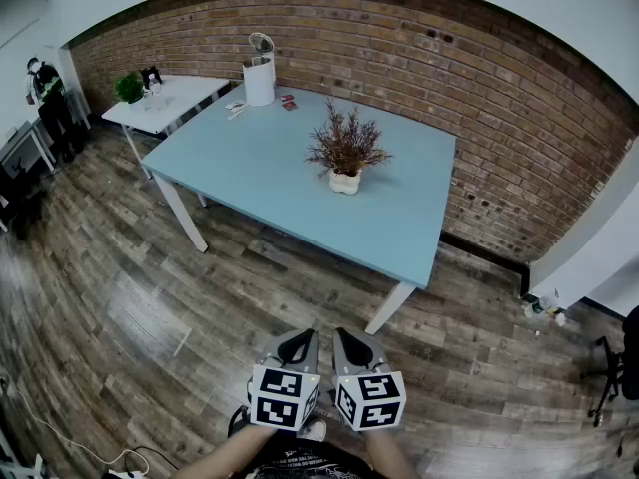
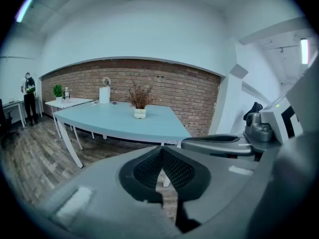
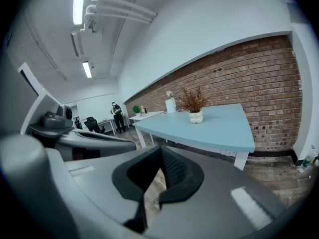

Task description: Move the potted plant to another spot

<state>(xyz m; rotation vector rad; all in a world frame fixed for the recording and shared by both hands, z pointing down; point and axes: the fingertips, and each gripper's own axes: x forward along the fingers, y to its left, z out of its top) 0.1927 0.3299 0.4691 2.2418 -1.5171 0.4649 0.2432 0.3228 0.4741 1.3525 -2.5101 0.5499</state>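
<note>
Well ahead of our fingertips [image 2: 149, 171], the potted plant [image 1: 345, 158] is standing on the blue table [image 1: 260, 163], untouched. We are holding the left gripper [image 1: 301, 338] and right gripper [image 1: 348, 337] side by side, both with jaws fully closed, gripping nothing.

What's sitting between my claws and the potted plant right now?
Head view: from left claw and right claw, only wood floor, then the blue table's bare top up to the potted plant.

A light-blue table [image 1: 260, 168] stands before a red brick wall [image 1: 419, 58], a smaller white table [image 1: 180, 96] at its left end, wood-plank floor [image 1: 120, 287] beneath, strip lights [image 3: 78, 3] overhead.
</note>
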